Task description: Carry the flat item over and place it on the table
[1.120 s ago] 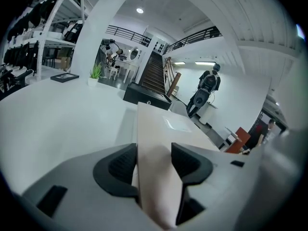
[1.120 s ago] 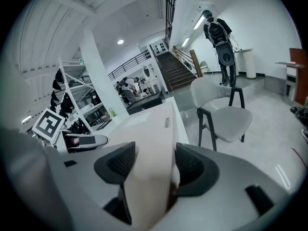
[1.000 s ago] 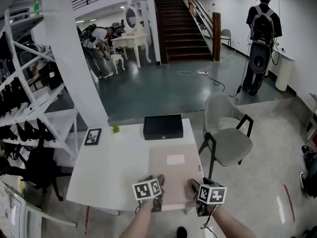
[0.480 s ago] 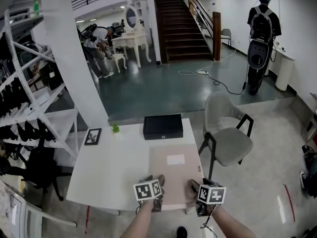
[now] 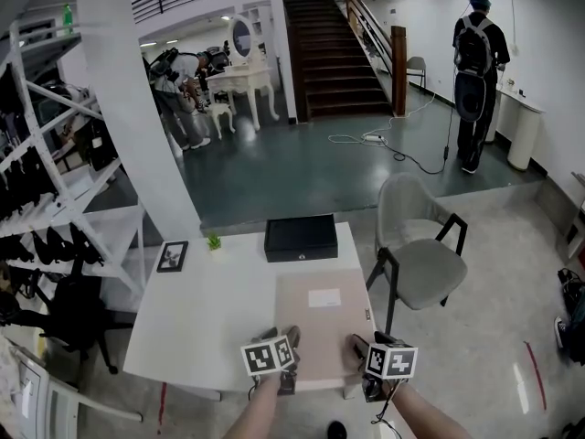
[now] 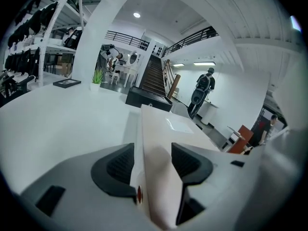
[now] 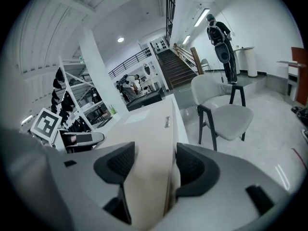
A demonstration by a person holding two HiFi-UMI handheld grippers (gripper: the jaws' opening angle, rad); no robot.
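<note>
A flat beige box (image 5: 322, 323) with a white label lies on the right part of the white table (image 5: 210, 309), its near edge at the table's front. My left gripper (image 5: 291, 353) is shut on the box's (image 6: 163, 143) near left corner. My right gripper (image 5: 359, 357) is shut on the box's (image 7: 149, 143) near right corner. In both gripper views the box fills the gap between the black pads (image 6: 119, 163) and runs away over the tabletop (image 6: 57, 114).
A black case (image 5: 301, 235) sits at the table's far edge, with a small plant (image 5: 214, 240) and a framed photo (image 5: 171, 254) to its left. A grey chair (image 5: 420, 254) stands right of the table. White shelving (image 5: 55, 199) is at left. A person (image 5: 475, 71) stands far right.
The grippers and the box have barely shifted. The person at the far right has moved slightly farther away.
</note>
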